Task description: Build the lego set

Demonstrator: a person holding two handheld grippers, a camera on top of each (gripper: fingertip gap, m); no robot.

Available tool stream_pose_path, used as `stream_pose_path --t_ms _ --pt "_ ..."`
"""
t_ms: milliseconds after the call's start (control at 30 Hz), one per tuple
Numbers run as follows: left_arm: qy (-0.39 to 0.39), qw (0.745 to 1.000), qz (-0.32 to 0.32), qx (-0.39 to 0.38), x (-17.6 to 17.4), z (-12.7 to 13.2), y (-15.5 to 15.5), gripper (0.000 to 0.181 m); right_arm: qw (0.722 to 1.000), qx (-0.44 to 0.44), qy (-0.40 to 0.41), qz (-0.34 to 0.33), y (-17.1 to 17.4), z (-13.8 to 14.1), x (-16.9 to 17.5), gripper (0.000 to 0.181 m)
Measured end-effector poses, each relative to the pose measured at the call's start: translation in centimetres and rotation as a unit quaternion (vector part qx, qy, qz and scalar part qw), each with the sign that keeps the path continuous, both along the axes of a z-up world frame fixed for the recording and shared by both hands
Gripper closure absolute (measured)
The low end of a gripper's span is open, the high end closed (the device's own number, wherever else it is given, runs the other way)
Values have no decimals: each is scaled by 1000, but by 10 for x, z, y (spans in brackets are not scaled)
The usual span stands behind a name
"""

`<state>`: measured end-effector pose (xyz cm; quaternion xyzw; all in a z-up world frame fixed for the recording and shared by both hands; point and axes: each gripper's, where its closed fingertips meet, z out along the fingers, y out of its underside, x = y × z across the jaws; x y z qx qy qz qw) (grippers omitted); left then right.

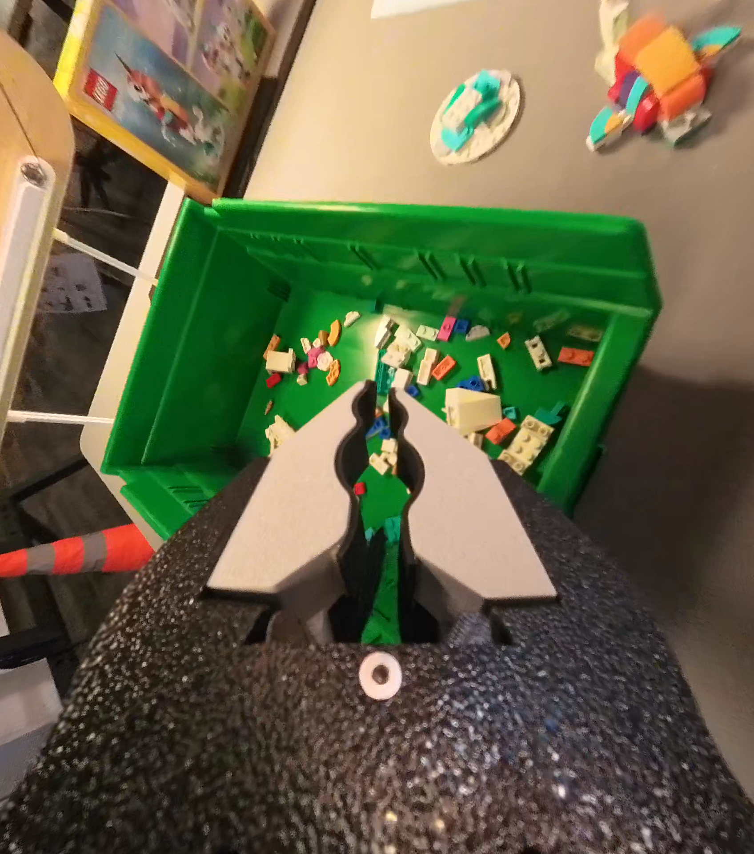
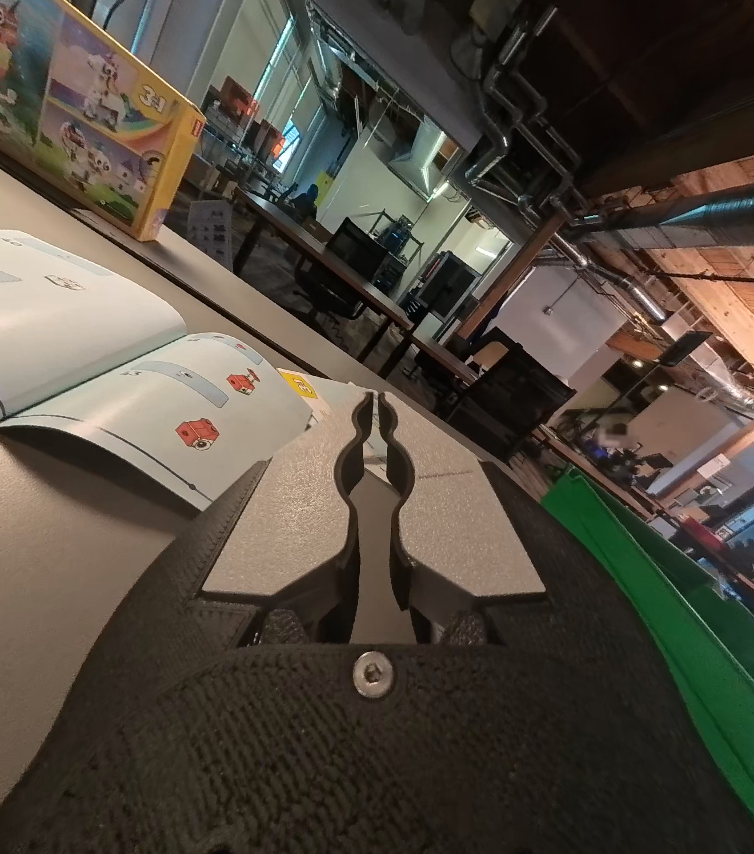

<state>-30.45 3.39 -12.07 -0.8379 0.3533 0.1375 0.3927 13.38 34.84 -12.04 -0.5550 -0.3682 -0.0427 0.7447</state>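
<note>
Two claws, both narrowed to a slit and empty: the left gripper (image 1: pixel 382 393) hovers over the green bin (image 1: pixel 412 240), loose bricks (image 1: pixel 416 356) scattered at twelve o'clock. This looks like part-picking; next, open over one brick. The right gripper (image 2: pixel 375 397) idles by the instruction booklet (image 2: pixel 89 332) at ten o'clock.

Dim warm light, motion blur, bowed edges, soft shadows

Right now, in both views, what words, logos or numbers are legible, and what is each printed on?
I won't quote writing; here is what bears it.
Set box: a red logo patch and a numeral badge, legible.
Open instruction booklet: small step numbers, partly legible.
Yellow tag on a second booklet: legible.
Paper sheet in the background: too small.
Far wall signs: too small.
</note>
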Motion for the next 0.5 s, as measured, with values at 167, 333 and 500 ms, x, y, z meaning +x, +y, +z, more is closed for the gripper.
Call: stream_pose_path --t_ms 167,333,500 --pt "-15 1000 25 -7 -19 -3 8 173 1000 2 -14 -8 1 -2 -1 181" --pt "-38 998 52 -24 -33 -6 9 152 1000 2 -14 -8 1 -2 -1 181" --pt "-56 996 57 -43 -34 -10 9 124 1000 2 -14 -8 1 -2 -1 181"
